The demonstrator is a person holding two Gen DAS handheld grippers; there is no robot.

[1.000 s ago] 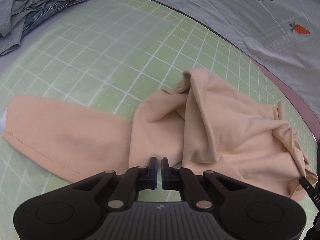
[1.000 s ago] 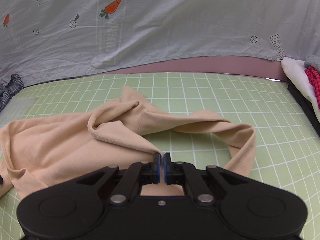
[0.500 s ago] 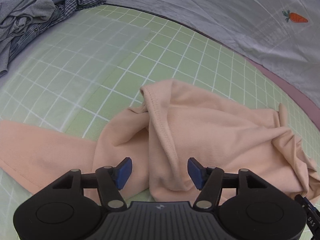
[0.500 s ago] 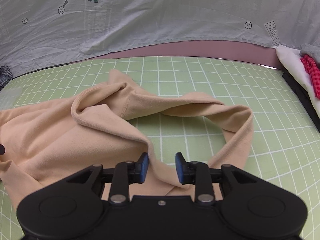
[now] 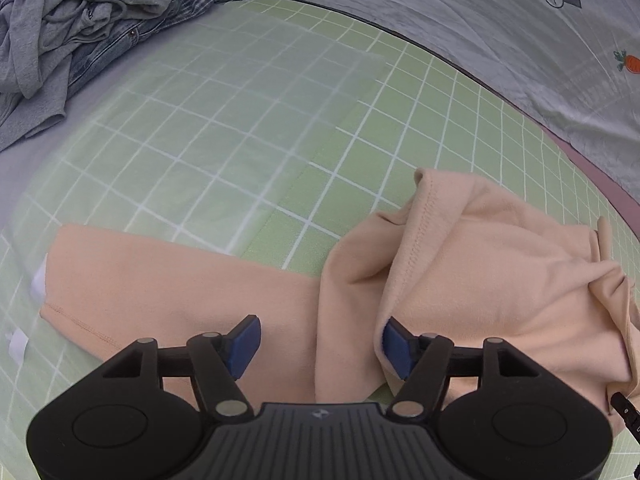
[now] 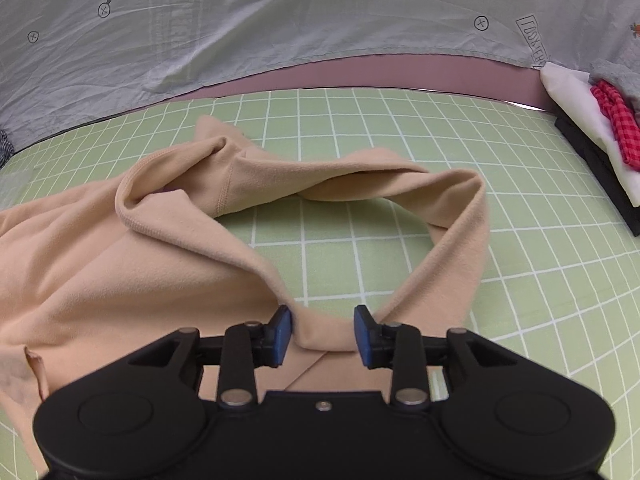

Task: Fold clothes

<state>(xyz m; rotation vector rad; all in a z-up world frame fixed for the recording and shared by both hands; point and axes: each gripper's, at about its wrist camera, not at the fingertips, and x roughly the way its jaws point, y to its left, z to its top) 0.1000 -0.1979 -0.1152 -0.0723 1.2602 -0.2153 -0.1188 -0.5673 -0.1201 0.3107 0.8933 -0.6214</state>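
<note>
Fingers (image 5: 246, 340) of the left gripper (image 5: 320, 342) were spread wide and held nothing. The right gripper (image 6: 323, 334) was spread too, with a bump of cloth sitting between its pads, not squeezed.

The peach garment (image 5: 460, 280) lay bunched on the green mat (image 5: 240, 128). One long flat part reached out to the left, and a white tag (image 5: 39, 282) peeked out at its end. In the right view, a band of the garment made a loop (image 6: 460, 236) with bare mat showing inside it.

This looked like an early step: the garment was put down but was not flat yet, and no neat fold showed. I think the next move would need both grippers to pinch two edges, maybe the stitched hem (image 5: 420, 236) and the loop, and pull them apart to smooth the cloth.

The mat had lots of room at the back and on the left. A pile of grey and blue clothes (image 5: 100, 28) sat well apart at the far left corner. A folded stack (image 6: 600, 136) sat at the right edge. The far edge met a grey sheet (image 6: 320, 20), so pulling toward the middle seemed safest.
</note>
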